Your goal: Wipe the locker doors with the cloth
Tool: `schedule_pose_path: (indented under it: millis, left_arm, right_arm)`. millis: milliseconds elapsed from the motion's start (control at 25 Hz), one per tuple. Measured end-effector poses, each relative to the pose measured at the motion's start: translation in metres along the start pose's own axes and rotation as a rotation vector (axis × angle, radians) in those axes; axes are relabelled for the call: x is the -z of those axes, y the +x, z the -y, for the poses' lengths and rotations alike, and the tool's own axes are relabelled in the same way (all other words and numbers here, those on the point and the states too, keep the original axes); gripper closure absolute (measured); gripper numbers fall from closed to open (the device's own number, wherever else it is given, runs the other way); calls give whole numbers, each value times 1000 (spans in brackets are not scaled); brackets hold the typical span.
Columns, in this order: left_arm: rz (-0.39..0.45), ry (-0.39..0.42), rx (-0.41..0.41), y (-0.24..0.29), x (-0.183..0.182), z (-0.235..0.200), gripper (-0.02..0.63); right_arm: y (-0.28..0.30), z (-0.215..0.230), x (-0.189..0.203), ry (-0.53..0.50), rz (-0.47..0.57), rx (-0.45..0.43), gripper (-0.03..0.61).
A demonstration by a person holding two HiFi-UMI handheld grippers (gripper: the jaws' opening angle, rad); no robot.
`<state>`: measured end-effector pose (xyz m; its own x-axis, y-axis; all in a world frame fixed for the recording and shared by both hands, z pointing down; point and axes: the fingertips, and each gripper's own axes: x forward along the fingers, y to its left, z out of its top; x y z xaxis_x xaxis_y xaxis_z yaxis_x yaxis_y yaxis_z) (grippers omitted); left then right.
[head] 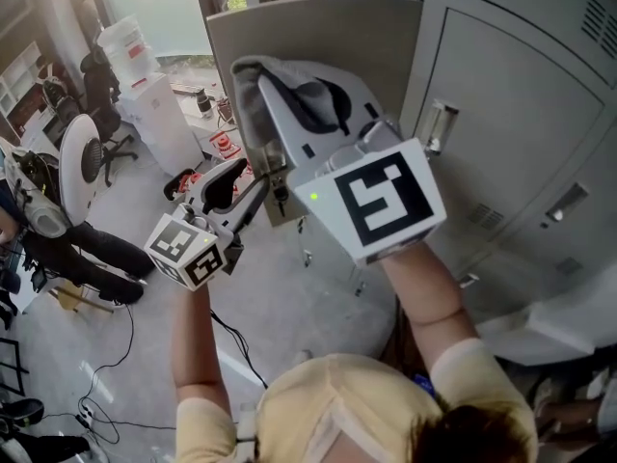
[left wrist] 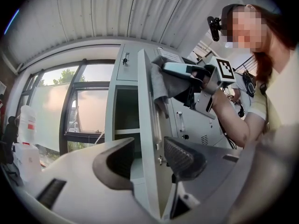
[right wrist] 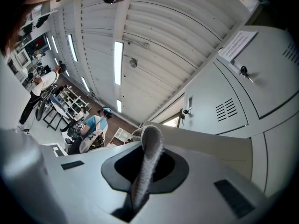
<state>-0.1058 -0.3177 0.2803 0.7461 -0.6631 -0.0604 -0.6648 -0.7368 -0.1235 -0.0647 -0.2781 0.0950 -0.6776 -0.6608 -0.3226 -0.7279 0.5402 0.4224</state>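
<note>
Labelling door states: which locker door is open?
The upper-left door, swung out toward the person, cloth against it; the neighbouring doors sit shut.

Two grippers (head: pixel 268 186) (head: pixel 258 83), one cloth (head: pixel 248 114), one open locker door (head: pixel 318 32).

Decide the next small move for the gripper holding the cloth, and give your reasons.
Probably sweep the right gripper down the locker door. Its jaws pinch the grey cloth at the open door's top edge, with most of the face below. The left gripper straddles the door's edge, jaws open, not clamping it.
</note>
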Motion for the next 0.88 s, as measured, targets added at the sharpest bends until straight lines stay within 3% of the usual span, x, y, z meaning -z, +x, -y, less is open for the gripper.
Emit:
schedule_pose_path:
  millis: [560,880]
  left_arm:
    - [-16,14,-16,4,5,3,434]
    - [-15,7,-42,5,4,2,436]
  right_arm:
    - [-13,54,27,-37,-55,160,563]
    - [-37,107,48,-11,-90,306,563]
